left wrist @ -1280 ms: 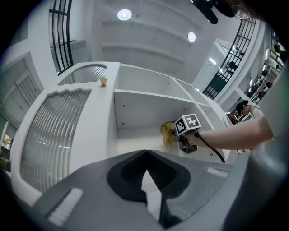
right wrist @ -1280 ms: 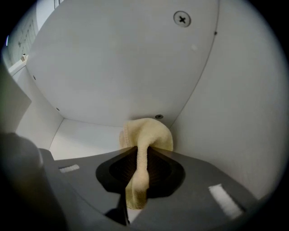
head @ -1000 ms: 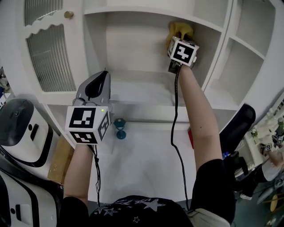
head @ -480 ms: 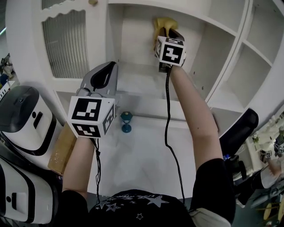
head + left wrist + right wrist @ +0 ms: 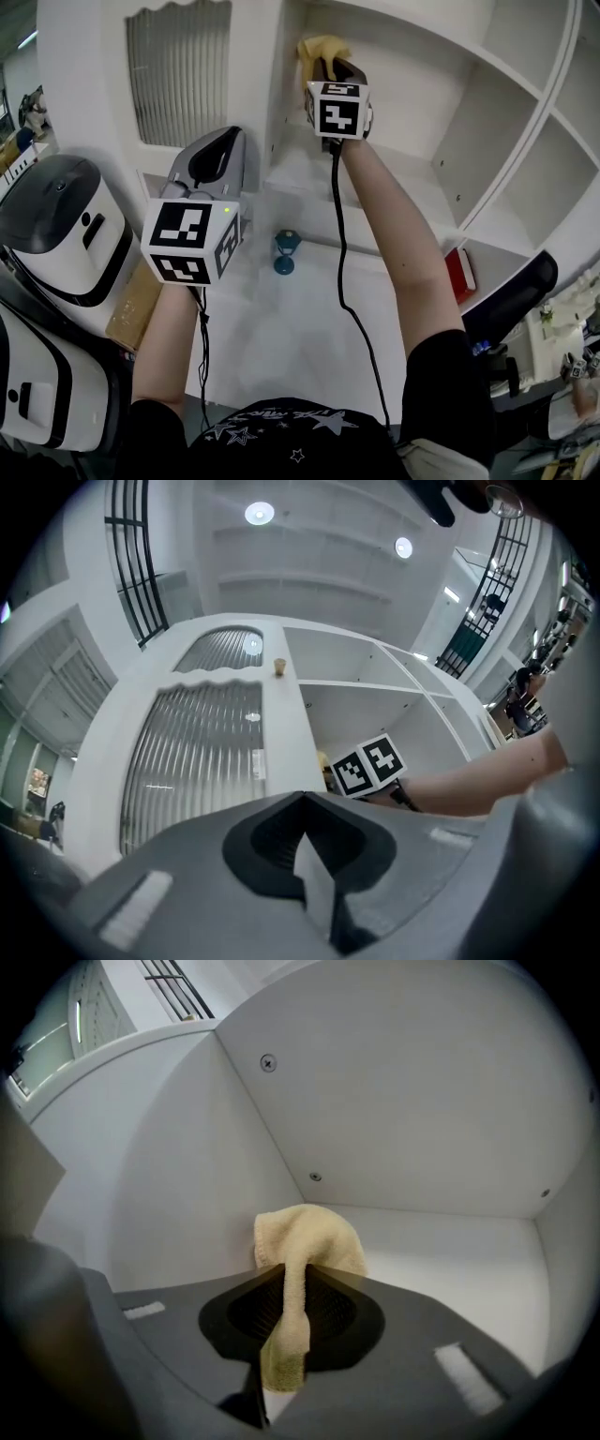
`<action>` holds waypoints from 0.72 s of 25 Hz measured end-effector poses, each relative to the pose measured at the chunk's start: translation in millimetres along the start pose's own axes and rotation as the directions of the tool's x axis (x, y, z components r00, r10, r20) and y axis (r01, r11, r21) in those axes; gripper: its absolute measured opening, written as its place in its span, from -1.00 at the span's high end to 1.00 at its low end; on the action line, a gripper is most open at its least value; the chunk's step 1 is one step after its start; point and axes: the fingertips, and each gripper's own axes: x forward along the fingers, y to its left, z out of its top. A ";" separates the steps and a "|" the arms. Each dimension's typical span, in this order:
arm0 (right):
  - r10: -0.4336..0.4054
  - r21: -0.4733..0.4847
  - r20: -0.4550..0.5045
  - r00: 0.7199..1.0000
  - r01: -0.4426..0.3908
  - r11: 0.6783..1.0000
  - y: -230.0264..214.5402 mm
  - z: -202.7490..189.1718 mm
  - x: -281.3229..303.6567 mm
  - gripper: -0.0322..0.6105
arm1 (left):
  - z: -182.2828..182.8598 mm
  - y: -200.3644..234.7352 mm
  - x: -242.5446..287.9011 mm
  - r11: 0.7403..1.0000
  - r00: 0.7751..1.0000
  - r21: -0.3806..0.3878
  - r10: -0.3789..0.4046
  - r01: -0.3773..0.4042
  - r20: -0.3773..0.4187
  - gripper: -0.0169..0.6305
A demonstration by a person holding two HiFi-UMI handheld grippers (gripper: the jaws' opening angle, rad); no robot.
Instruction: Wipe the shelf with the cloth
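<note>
A yellow cloth (image 5: 317,49) is clamped in my right gripper (image 5: 330,67), which is shut on it, deep in the white shelf (image 5: 412,187) compartment. In the right gripper view the cloth (image 5: 305,1241) bunches ahead of the jaws at the back left corner, low over the shelf floor (image 5: 450,1241); I cannot tell if it touches. A strip of it hangs back between the jaws of the right gripper (image 5: 289,1279). My left gripper (image 5: 217,150) is held up in front of the cabinet, outside the shelf. In its own view the left gripper (image 5: 305,803) is shut with nothing in it.
A ribbed glass cabinet door (image 5: 178,70) with a brass knob (image 5: 278,666) stands left of the compartment. On the table below stand a small blue object (image 5: 285,253) and a red item (image 5: 459,274). White machines (image 5: 56,234) crowd the left side. More shelf compartments open to the right.
My right gripper has carried the cloth leftward along the shelf, from mid-compartment to the left back corner. The left gripper has stayed about where it was.
</note>
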 end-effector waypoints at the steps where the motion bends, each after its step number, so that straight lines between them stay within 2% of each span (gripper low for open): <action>1: 0.005 -0.002 -0.007 1.000 -0.005 1.000 5.0 -2.3 3.6 0.67 | -2.3 3.0 -1.2 1.000 1.000 0.000 0.006 -0.006 -0.004 0.95; 9: -0.034 -0.009 -0.053 0.998 0.033 0.999 5.8 -23.0 21.1 0.67 | -13.4 18.3 -6.3 0.999 0.999 -0.023 0.035 -0.035 -0.024 0.95; 18: -0.045 -0.010 -0.060 0.997 0.045 0.999 -5.8 -27.9 15.0 0.67 | -18.3 9.5 -3.9 1.000 0.999 -0.020 0.014 -0.014 -0.034 0.95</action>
